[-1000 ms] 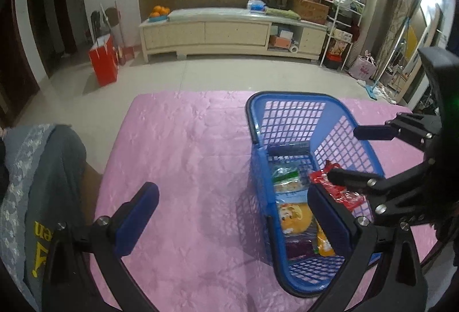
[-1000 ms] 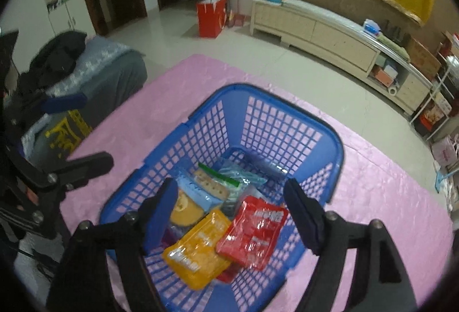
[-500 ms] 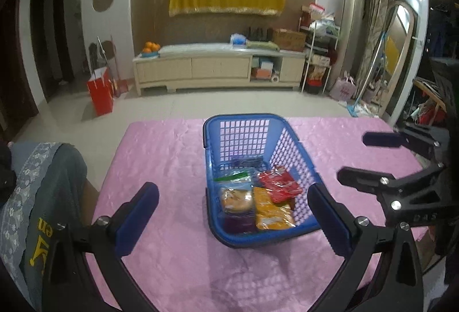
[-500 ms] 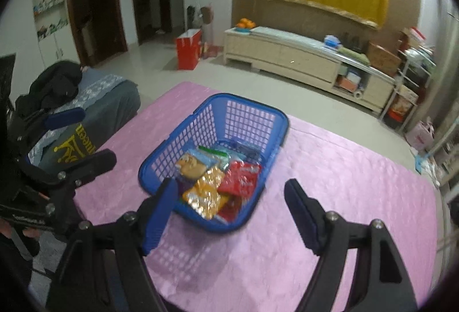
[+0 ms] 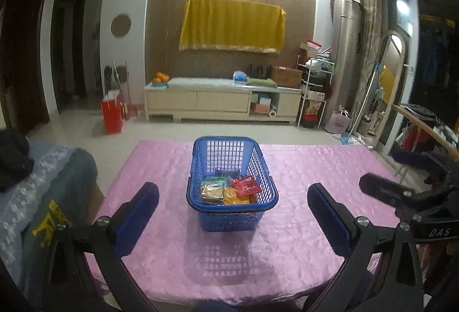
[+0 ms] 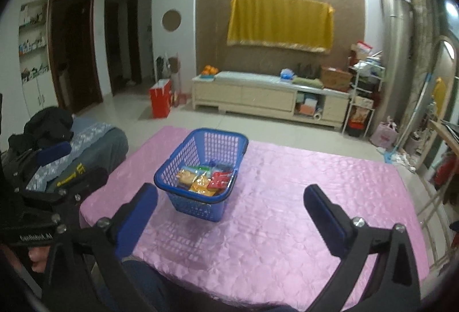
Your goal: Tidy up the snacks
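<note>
While the blue basket (image 5: 232,191) is sitting on the pink-covered bench (image 5: 301,226) with the snack packets (image 5: 229,190) inside, the left claw (image 5: 233,211) is hanging wide and empty, and the right claw (image 6: 231,207) is opening, nothing between its jaws

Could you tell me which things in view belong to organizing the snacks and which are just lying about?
Belongs to the job:
blue basket on the pink tablecloth
red snack packet
yellow snack packet
other packets beside them

Just lying about:
red bag on the floor
oranges on the cabinet
dark clothing on the left
</note>
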The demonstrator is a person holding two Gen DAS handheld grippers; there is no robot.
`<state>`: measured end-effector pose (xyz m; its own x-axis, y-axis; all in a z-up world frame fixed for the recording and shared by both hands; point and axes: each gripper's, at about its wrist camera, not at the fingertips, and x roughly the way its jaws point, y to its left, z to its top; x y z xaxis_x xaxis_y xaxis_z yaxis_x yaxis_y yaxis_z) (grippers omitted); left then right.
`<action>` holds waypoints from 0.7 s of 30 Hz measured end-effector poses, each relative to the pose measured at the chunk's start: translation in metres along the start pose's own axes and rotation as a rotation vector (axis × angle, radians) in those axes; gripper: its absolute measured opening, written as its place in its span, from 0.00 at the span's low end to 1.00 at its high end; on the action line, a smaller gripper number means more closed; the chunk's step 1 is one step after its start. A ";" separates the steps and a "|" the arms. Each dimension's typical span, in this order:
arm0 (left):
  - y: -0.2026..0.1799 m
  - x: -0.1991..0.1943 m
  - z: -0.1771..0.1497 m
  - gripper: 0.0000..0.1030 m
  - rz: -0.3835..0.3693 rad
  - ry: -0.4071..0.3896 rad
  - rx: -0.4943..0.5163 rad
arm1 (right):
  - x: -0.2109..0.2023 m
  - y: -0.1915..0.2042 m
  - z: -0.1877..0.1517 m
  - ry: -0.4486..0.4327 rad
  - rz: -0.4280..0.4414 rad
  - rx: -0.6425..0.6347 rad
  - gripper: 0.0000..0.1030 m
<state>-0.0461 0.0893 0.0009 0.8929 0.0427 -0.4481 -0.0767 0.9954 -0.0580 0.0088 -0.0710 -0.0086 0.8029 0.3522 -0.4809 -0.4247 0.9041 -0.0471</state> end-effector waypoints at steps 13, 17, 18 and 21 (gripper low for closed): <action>-0.027 -0.059 -0.003 0.99 -0.026 -0.076 0.031 | -0.058 0.003 -0.015 -0.080 -0.051 0.046 1.00; -0.033 -0.065 -0.006 0.99 -0.025 -0.074 0.028 | -0.062 0.003 -0.016 -0.087 -0.056 0.049 1.00; -0.033 -0.065 -0.007 0.99 -0.031 -0.070 0.023 | -0.064 0.004 -0.018 -0.090 -0.057 0.046 1.00; -0.031 -0.066 -0.008 0.99 -0.034 -0.065 0.011 | -0.066 0.006 -0.019 -0.094 -0.062 0.036 1.00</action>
<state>-0.1065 0.0545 0.0254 0.9219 0.0136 -0.3873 -0.0409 0.9972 -0.0624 -0.0547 -0.0937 0.0069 0.8635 0.3152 -0.3938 -0.3595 0.9322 -0.0422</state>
